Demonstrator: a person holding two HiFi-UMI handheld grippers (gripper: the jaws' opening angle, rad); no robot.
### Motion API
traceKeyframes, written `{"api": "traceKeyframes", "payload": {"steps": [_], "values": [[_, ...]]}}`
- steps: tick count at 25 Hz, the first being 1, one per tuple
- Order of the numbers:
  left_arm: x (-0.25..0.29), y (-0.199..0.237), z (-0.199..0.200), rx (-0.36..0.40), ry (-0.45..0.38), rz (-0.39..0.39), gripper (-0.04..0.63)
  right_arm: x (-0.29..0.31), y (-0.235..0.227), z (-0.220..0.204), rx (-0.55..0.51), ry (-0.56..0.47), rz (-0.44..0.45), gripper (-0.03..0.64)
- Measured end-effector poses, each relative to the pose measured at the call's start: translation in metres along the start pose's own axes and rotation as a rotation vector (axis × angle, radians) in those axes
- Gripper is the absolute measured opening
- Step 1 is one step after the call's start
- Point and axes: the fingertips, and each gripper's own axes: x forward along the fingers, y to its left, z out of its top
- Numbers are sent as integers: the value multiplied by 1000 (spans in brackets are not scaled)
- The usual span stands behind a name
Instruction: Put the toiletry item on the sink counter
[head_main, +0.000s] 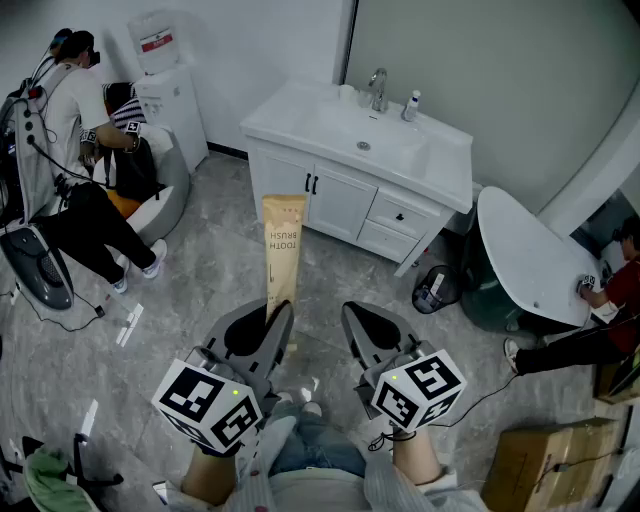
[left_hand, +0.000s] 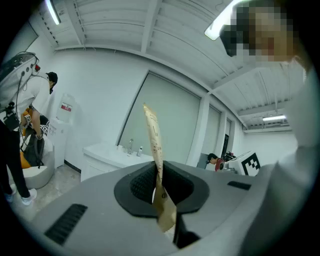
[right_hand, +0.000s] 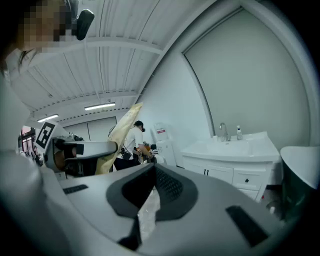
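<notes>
Your left gripper (head_main: 278, 318) is closest in the head view, and its fingers are pinching the near end of a tan toothbrush box (head_main: 282, 250). The left gripper view shows that box (left_hand: 155, 150) edge-on, with the pads clamped on its flat faces. Its long axis runs straight out past the fingertips toward the sink cabinet ahead. Your right gripper (head_main: 352, 318) is just beside it. Its fingers seem pressed together on nothing, though a pale sliver in the right gripper view is probably only floor showing through. The white desk (head_main: 275, 118) around the sink lies well apart from the box, across open floor and a little to its right, with a tap (head_main: 378, 88) and a small bottle (head_main: 410, 105) at the back. Only the left hand can deliver, so I'd judge you must carry the box forward before lowering it.
</notes>
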Motion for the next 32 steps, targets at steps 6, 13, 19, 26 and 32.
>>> {"api": "traceKeyframes", "payload": {"steps": [6,13,19,26,32], "values": [[-7,-10,0,10,-11,-3,38,-7,8,-4,10,-8,5,8],[-14,-18,-9,11,-17,14,38,-19,13,-9,4,-12,18,8],[-11,-20,-20,14,-4,19,38,-21,10,-14,4,-6,18,8],[16,-6,-18,15,3,17,38,2,-11,-11,11,4,19,8],[57,29,-8,18,11,-3,38,43,-38,0,19,12,17,9]]}}
